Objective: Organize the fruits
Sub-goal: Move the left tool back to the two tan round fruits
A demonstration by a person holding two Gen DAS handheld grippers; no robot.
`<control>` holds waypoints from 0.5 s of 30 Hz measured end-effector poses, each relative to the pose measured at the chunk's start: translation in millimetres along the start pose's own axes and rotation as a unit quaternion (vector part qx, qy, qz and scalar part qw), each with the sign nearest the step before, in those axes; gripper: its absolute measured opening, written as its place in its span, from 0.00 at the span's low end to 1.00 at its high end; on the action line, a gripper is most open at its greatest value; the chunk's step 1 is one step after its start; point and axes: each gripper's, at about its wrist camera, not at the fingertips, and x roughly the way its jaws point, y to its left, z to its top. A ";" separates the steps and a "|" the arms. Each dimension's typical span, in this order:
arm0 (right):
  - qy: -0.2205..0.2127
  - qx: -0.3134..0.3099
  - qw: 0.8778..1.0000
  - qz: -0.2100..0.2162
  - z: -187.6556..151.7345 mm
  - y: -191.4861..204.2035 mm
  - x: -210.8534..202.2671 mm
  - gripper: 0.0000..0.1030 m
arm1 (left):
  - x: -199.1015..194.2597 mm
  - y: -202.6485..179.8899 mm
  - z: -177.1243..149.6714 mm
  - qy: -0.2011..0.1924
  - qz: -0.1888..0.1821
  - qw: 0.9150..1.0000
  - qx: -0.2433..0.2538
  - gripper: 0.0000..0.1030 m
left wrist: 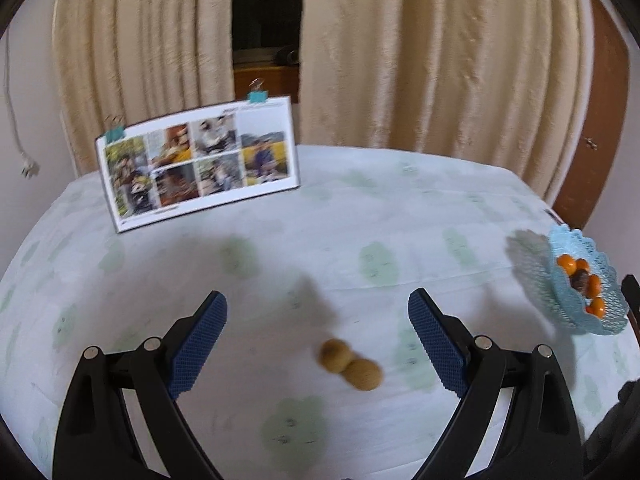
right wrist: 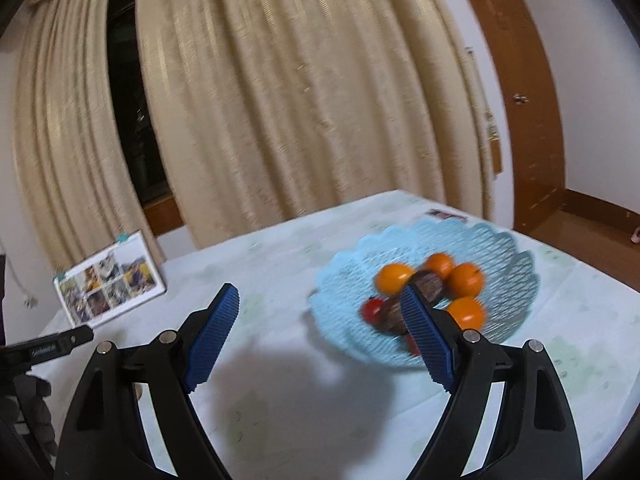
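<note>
Two small round tan-brown fruits (left wrist: 351,365) lie touching each other on the tablecloth, between and just ahead of the fingers of my left gripper (left wrist: 318,308), which is open and empty above them. A light blue lattice fruit bowl (right wrist: 500,248) holds several orange fruits (right wrist: 464,278), dark brown fruits (right wrist: 428,284) and a small red one (right wrist: 371,310). The bowl also shows at the right edge of the left wrist view (left wrist: 576,316). My right gripper (right wrist: 320,300) is open and empty, just left of and in front of the bowl.
A photo calendar (left wrist: 198,168) with teal clips stands at the table's far left. Cream curtains (left wrist: 420,60) hang behind the table. A wooden door (right wrist: 516,92) is at the right. The tablecloth (left wrist: 320,220) is pale with green blotches.
</note>
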 end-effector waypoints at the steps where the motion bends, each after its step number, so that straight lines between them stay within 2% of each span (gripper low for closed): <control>1: 0.005 -0.009 1.000 0.004 -2.2 5.1 1.6 0.82 | 2.6 3.8 -2.2 0.004 0.004 1.000 -0.002 0.89; 15: 0.036 -0.035 0.998 0.027 -12.4 20.3 12.4 0.82 | 53.7 0.4 -17.6 0.058 0.022 0.998 0.019 0.89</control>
